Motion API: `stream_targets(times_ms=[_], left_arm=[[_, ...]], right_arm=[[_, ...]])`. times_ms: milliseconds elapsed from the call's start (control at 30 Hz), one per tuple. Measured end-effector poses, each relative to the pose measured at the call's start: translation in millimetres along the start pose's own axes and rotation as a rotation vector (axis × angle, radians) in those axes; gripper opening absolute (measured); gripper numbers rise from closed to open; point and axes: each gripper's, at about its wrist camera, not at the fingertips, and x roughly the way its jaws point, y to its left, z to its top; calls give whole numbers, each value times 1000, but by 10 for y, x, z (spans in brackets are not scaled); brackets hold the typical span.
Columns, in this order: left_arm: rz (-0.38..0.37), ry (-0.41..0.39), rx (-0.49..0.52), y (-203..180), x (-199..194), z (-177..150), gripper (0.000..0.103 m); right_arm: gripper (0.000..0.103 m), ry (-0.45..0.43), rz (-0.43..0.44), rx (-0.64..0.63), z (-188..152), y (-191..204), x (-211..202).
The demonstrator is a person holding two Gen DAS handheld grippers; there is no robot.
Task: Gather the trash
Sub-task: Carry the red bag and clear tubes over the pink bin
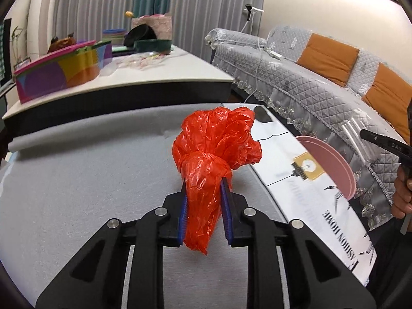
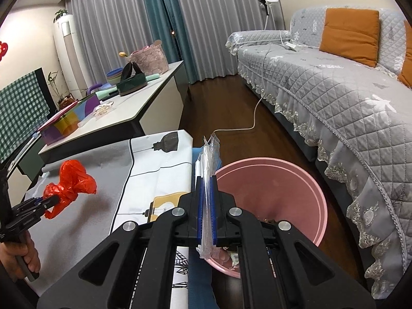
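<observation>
A knotted red plastic bag [image 1: 216, 149] hangs above the grey table cover [image 1: 90, 180], with my left gripper [image 1: 204, 180] shut on its tail below the knot. From the right wrist view that gripper [image 2: 55, 202] and the bag [image 2: 73, 180] sit at the left, held by a hand. My right gripper [image 2: 207, 177] is shut on a thin clear plastic wrapper [image 2: 209, 152] that sticks up past the fingertips. It hovers at the near left rim of a pink bin [image 2: 283, 193] holding some scraps. The left wrist view shows the bin [image 1: 332, 164] and wrapper [image 1: 352, 134] at the right.
A sofa with a grey quilted cover [image 2: 334, 97] and orange cushions [image 2: 350, 33] runs along the right. Behind stands a white side table [image 2: 144, 103] with a colourful box [image 2: 64, 123] and bowls. A white cable [image 2: 255, 118] crosses the wooden floor. A printed cloth [image 2: 154, 167] covers the table's right edge.
</observation>
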Motion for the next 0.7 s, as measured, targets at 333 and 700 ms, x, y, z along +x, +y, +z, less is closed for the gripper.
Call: stream_targets(times_ms=[333, 700], left_arm=[[-3, -6, 27, -391, -63, 18, 22], [-33, -13, 62, -905, 53, 90, 22]], right_arm=[[5, -41, -26, 20, 58, -186, -95], [5, -51, -55, 32, 92, -325, -37]])
